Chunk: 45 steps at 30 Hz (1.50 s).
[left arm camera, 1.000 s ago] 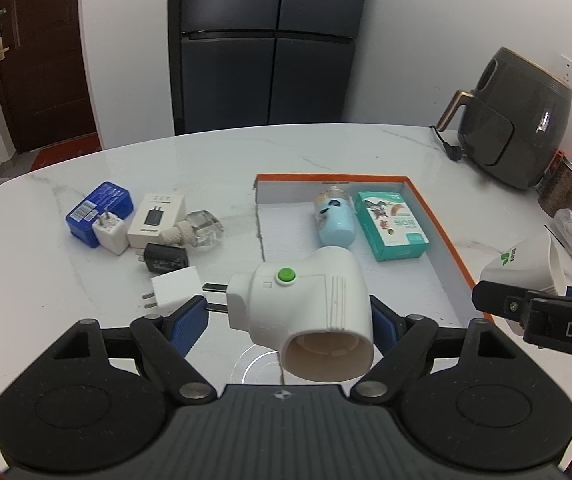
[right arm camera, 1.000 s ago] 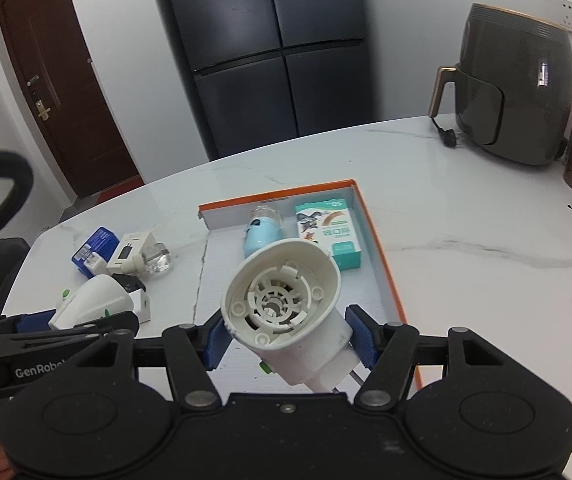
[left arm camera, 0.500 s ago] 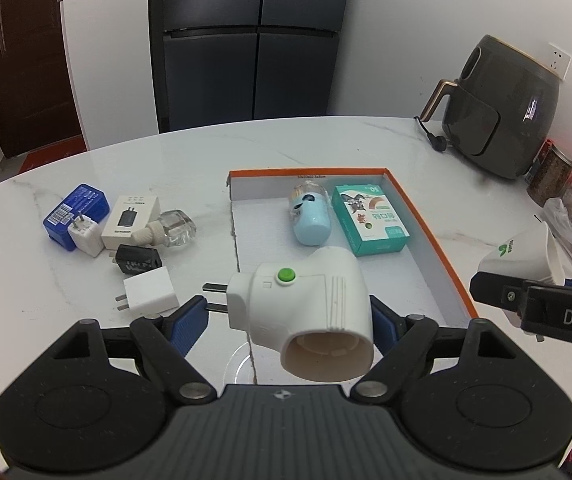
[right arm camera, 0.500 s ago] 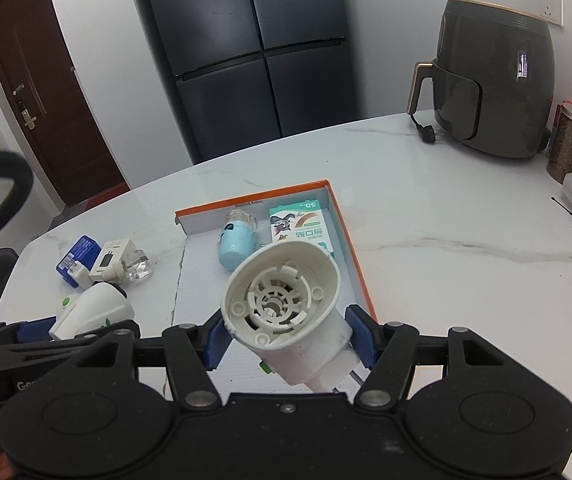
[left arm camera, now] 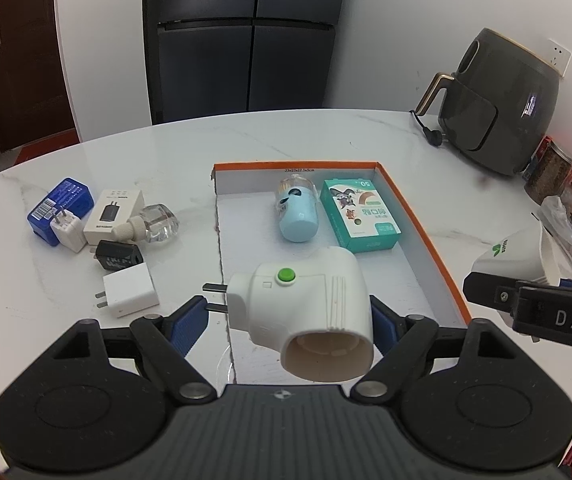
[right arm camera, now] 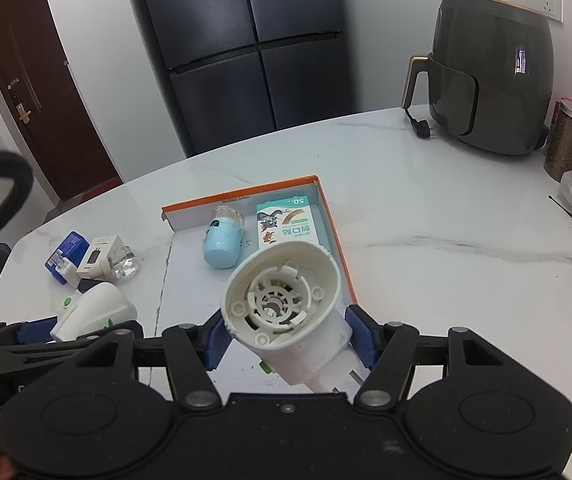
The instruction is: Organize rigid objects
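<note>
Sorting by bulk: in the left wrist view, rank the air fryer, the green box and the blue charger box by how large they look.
1. air fryer
2. green box
3. blue charger box
The fryer sits farthest away, so it is truly biggest.

Both views are taken close from behind a hand-held gripper, angled down across the bench [left arm camera: 326,136]; the orange-rimmed tray [left arm camera: 418,216] is shared.
</note>
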Available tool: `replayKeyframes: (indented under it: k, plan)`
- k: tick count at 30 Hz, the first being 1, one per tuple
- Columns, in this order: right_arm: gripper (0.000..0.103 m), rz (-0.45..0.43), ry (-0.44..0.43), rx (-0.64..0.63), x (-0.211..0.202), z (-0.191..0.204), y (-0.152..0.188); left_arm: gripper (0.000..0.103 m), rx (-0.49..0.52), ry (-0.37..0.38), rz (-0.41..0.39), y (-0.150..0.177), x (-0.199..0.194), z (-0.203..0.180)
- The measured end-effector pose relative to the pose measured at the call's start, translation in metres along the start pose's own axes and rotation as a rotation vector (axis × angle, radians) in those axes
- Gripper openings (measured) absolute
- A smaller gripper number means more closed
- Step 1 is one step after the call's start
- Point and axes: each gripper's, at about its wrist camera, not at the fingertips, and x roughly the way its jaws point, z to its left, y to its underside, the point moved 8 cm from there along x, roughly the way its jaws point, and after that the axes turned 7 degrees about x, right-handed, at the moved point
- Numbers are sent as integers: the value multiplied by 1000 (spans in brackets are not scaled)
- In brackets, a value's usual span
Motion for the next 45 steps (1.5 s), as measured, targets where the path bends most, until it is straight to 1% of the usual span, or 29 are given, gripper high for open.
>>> replayKeyframes:
  k: [8, 14, 26, 35, 45]
  plan:
    - [74, 7, 10, -16, 8, -3, -2, 84, -4, 7, 11, -2, 10, -6]
    - [74, 11, 33, -29, 16, -7, -5, 84, -6, 2, 20, -3, 18, -7]
    - [74, 26, 82, -94, 35, -4, -12, 84, -9, -1, 41, -4, 34, -9]
    - [74, 52, 88, -124, 52, -1, -14, 84, -19, -18, 54, -5, 45, -7]
    - [74, 69, 75, -149, 72, 2, -21, 84, -30, -40, 71, -8, 60, -2]
